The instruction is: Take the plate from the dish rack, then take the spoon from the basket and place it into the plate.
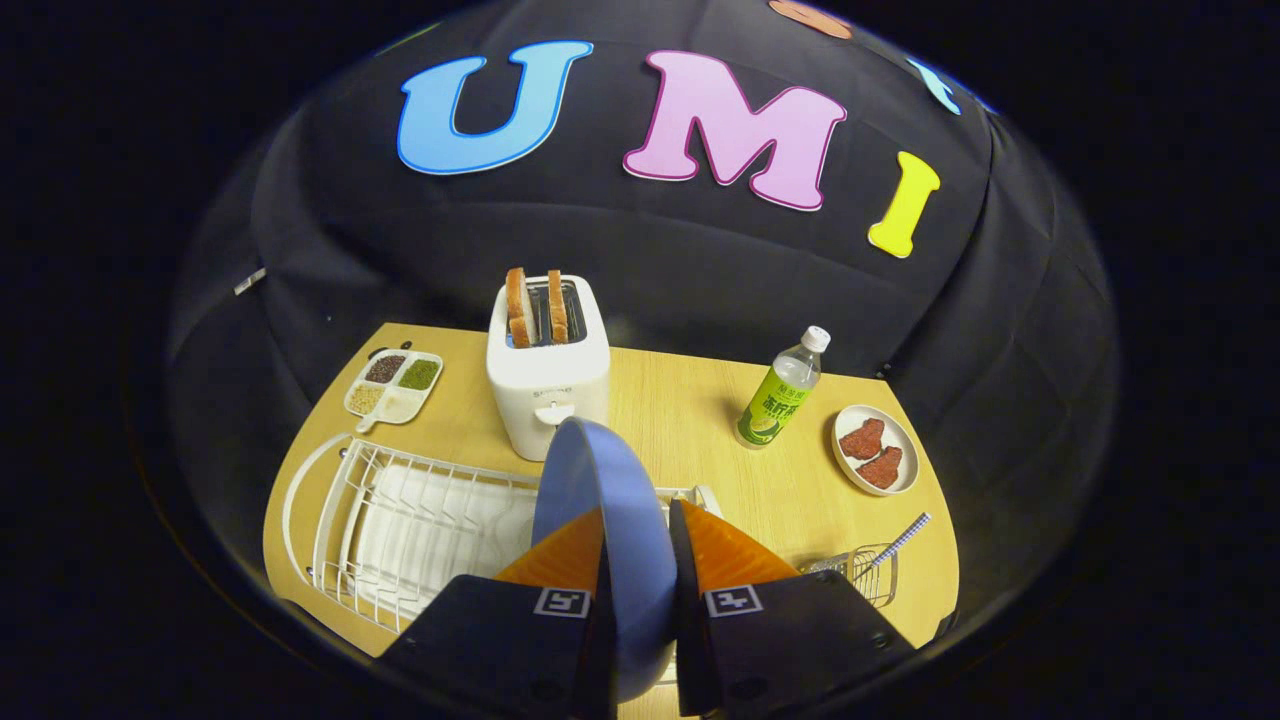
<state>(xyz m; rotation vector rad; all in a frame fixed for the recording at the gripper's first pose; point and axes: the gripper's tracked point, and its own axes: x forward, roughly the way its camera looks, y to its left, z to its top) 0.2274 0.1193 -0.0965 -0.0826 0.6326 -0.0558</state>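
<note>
A blue plate [610, 500] stands on edge between my two fingers, and the gripper [640, 530] is shut on its rim. The plate is lifted above the white wire dish rack [400, 520], which lies below and to the left of the fingers. To the right of the fingers sits a small wire basket [868, 572] with the spoon's striped handle [902, 538] sticking up out of it. The plate's lower part is hidden between the fingers.
Beyond the plate stands a white toaster [548, 375] with two bread slices. A divided snack tray [394, 385] lies far left. A green-labelled bottle [782, 395] and a small dish with two reddish pieces [876, 450] stand to the right on the wooden table [690, 420].
</note>
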